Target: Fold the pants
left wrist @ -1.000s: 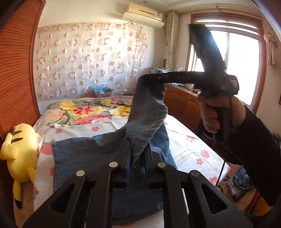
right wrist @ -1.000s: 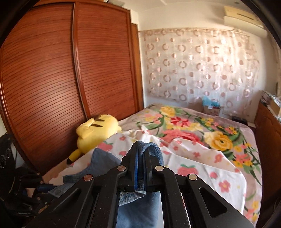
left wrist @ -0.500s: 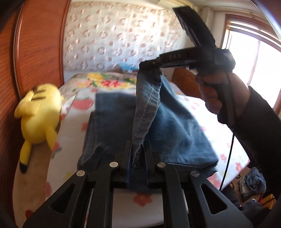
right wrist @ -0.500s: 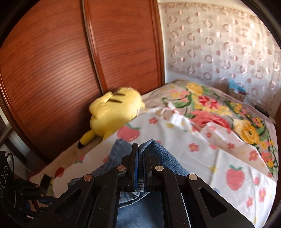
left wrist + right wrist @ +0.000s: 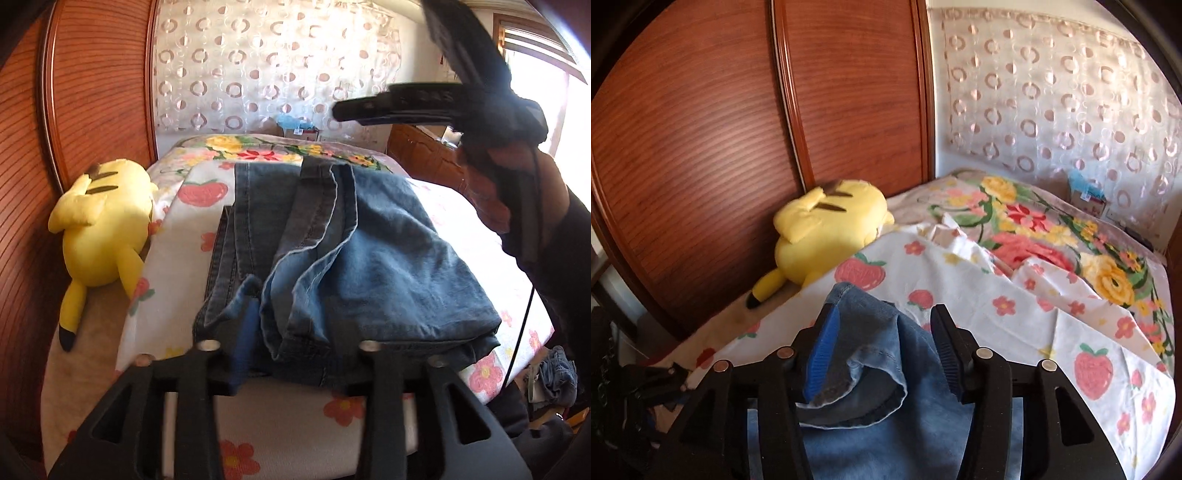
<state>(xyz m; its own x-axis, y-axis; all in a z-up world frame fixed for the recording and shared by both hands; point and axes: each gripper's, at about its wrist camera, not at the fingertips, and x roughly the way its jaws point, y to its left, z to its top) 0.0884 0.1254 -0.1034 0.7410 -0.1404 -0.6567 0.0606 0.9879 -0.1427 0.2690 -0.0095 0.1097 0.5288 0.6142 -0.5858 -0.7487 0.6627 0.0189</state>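
Observation:
Blue denim pants (image 5: 388, 258) lie folded in a stack on the flowered sheet (image 5: 177, 251) near the bed's front edge. My left gripper (image 5: 306, 339) is low at the near edge of the stack. Its jaws are opening, and loose denim lies between them with no pad pressing on it. A hand (image 5: 495, 192) holds my right gripper (image 5: 343, 110) above the far right of the pants. In the right wrist view the right gripper (image 5: 882, 350) also has opening jaws. A slack denim hem (image 5: 871, 373) droops between its blue pad (image 5: 822, 354) and the other finger.
A yellow plush toy (image 5: 99, 221) lies at the bed's left side against the wooden wardrobe doors (image 5: 701, 129). A patterned curtain (image 5: 258, 66) hangs behind the bed. A wooden cabinet (image 5: 424, 151) stands at the right, and clothes (image 5: 554, 373) lie on the floor.
Both grippers were shut on the pants' edge and held it up; now both have let go. The raised denim has dropped flat onto the stack, and both hands came lower.

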